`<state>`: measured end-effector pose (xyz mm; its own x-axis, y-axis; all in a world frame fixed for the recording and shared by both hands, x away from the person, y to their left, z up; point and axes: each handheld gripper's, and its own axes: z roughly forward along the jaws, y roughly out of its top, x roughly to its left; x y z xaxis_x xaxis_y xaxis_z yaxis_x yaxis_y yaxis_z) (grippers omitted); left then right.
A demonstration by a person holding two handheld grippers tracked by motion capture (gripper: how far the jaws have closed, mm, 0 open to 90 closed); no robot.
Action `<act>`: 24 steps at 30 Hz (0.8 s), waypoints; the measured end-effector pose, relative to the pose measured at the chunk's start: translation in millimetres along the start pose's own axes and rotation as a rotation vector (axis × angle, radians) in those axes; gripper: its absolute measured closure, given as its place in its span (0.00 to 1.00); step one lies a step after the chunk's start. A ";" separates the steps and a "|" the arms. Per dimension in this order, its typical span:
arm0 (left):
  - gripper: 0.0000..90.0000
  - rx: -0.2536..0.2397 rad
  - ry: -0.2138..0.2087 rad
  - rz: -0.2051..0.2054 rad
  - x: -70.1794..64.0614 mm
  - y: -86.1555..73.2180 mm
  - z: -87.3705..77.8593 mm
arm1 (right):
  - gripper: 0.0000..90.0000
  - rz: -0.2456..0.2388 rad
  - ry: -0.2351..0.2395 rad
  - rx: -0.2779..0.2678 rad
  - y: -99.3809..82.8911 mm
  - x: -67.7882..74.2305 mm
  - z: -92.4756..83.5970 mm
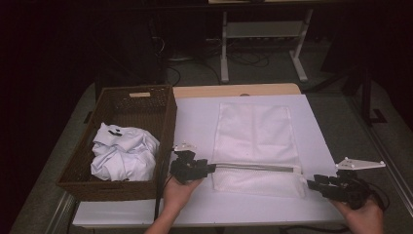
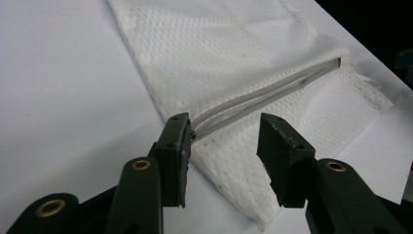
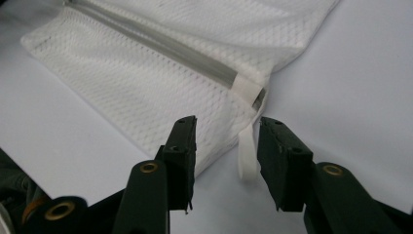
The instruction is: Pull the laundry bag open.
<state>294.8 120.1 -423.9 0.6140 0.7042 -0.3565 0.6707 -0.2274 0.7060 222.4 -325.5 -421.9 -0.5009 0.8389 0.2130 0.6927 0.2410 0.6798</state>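
High view: white mesh laundry bag [image 1: 256, 141] flat on white worktop [image 1: 195, 122], zipper edge toward the person, zipper [image 1: 253, 167] running left to right. Left claw [image 1: 209, 168] at the zipper's left end, held in left hand [image 1: 179, 190]. Right claw [image 1: 311, 184] just off the bag's near right corner, held in right hand [image 1: 364, 214]. Brown wicker basket [image 1: 163, 122] at left of the worktop, holding crumpled white cloth [image 1: 124, 153].

Left gripper view: left claw [image 2: 224, 141] partly open, jaws straddling the zipper's end on the mesh bag [image 2: 219, 53]. Left finger [image 2: 176, 146] touching the zipper end [image 2: 197, 132]; right finger clear of the fabric. Nothing clamped. Zipper halves [image 2: 263, 97] slightly parted.

Right gripper view: right claw [image 3: 226, 146] partly open, nothing gripped. Mesh bag [image 3: 146, 78] corner just ahead of the jaws; white fabric tab [image 3: 247, 156] hanging between them, close to the right finger, contact not discernible. Zipper [image 3: 165, 46] closed at this end.
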 end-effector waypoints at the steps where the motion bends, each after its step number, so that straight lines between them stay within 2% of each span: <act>1: 0.61 0.003 -0.003 0.004 -0.1 0.2 0.4 | 0.63 -0.005 0.004 0.007 -1.3 3.5 -1.3; 6: 0.58 0.011 -0.024 0.019 -3.6 2.2 2.5 | 0.59 -0.046 0.043 0.012 2.0 20.8 0.7; 7: 0.58 0.011 -0.027 0.019 -4.3 2.8 2.6 | 0.59 -0.046 0.043 0.012 2.0 20.8 0.7; 8: 0.57 0.006 -0.035 0.021 -4.9 4.2 2.6 | 0.58 -0.062 0.068 0.016 6.1 25.2 5.6; 10: 0.56 0.004 -0.041 0.022 -5.3 5.5 2.9 | 0.57 -0.072 0.087 0.020 9.6 27.8 10.2; 14: 0.55 0.003 -0.050 0.028 -6.2 7.5 3.1 | 0.56 -0.082 0.119 0.029 17.2 30.1 18.7; 16: 0.54 0.001 -0.053 0.032 -7.0 8.7 2.9 | 0.53 -0.088 0.152 0.024 25.3 28.9 26.2; 21: 0.50 0.007 -0.065 0.041 -7.7 11.1 3.3 | 0.51 -0.125 0.162 0.012 36.2 30.2 35.3; 22: 0.48 0.009 -0.074 0.041 -7.4 11.6 3.8 | 0.50 -0.150 0.168 0.015 41.2 30.8 40.7; 24: 0.47 0.009 -0.080 0.041 -7.6 12.3 4.2 | 0.48 -0.157 0.177 0.022 45.9 30.5 46.5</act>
<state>300.2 109.1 -415.1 0.6720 0.6385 -0.3752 0.6479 -0.2615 0.7154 263.0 -266.1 -416.8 -0.6853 0.6919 0.2272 0.6091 0.3736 0.6996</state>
